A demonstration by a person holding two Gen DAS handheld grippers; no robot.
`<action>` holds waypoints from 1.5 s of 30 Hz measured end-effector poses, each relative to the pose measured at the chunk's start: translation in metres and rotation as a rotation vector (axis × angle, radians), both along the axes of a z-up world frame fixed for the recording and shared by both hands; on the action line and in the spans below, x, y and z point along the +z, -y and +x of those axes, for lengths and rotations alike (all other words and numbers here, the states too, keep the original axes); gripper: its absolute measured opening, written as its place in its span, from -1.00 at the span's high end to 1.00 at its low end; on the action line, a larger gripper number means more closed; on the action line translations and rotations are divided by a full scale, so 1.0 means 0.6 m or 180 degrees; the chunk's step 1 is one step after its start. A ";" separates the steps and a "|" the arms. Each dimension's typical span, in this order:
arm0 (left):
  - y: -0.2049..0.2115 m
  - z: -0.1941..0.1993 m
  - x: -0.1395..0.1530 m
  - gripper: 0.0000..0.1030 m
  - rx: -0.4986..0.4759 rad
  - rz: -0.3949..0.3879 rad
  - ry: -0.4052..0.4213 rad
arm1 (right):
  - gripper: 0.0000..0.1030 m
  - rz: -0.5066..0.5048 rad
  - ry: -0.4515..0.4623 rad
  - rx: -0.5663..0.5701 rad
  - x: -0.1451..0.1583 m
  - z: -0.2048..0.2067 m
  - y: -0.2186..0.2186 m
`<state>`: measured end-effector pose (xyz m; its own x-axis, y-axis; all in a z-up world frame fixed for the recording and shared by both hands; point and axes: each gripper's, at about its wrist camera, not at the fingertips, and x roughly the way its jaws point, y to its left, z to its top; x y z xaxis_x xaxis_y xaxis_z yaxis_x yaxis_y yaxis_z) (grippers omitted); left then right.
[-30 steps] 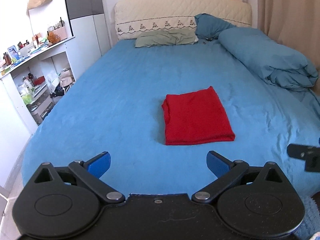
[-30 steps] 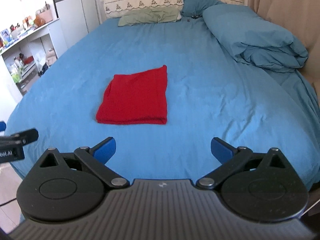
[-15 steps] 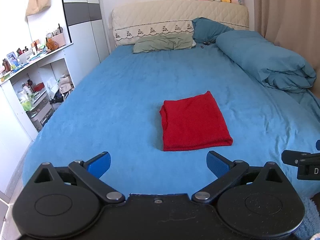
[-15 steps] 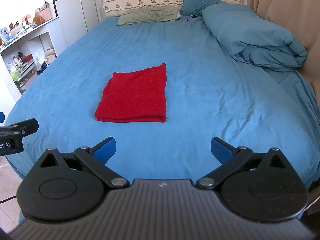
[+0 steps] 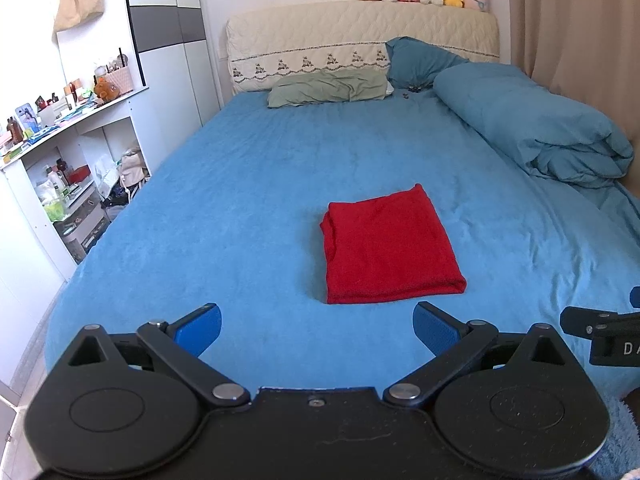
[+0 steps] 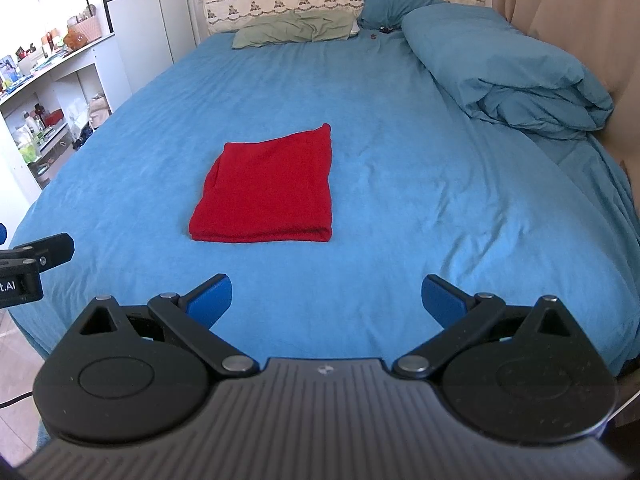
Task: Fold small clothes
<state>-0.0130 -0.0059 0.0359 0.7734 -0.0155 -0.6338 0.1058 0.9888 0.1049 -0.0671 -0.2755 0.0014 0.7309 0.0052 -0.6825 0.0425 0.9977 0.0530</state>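
Observation:
A red garment [image 5: 390, 246] lies folded into a neat rectangle on the blue bed sheet [image 5: 248, 208]; it also shows in the right wrist view [image 6: 268, 188]. My left gripper [image 5: 318, 330] is open and empty, held back above the bed's near edge, short of the garment. My right gripper [image 6: 326, 300] is open and empty too, held back above the near edge, with the garment ahead to its left. Each gripper shows at the edge of the other's view.
A rolled blue duvet [image 5: 532, 128] lies along the bed's right side. A green pillow [image 5: 328, 88] and a blue pillow [image 5: 420, 60] sit by the headboard. White shelves [image 5: 60, 184] full of clutter stand left of the bed. A curtain [image 6: 560, 12] hangs at right.
Both grippers have drawn back and risen a little from the bed, so the garment looks slightly farther off. The garment has not moved. Both stay open.

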 end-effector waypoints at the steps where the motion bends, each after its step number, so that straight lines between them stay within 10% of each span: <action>1: 0.000 0.000 0.000 -1.00 -0.0002 -0.0001 0.0001 | -1.00 0.0000 -0.0004 0.0001 -0.001 0.001 0.000; 45: 0.009 -0.001 0.008 -1.00 0.0002 -0.0035 0.0066 | -1.00 -0.0018 0.0051 -0.0046 -0.001 -0.005 -0.024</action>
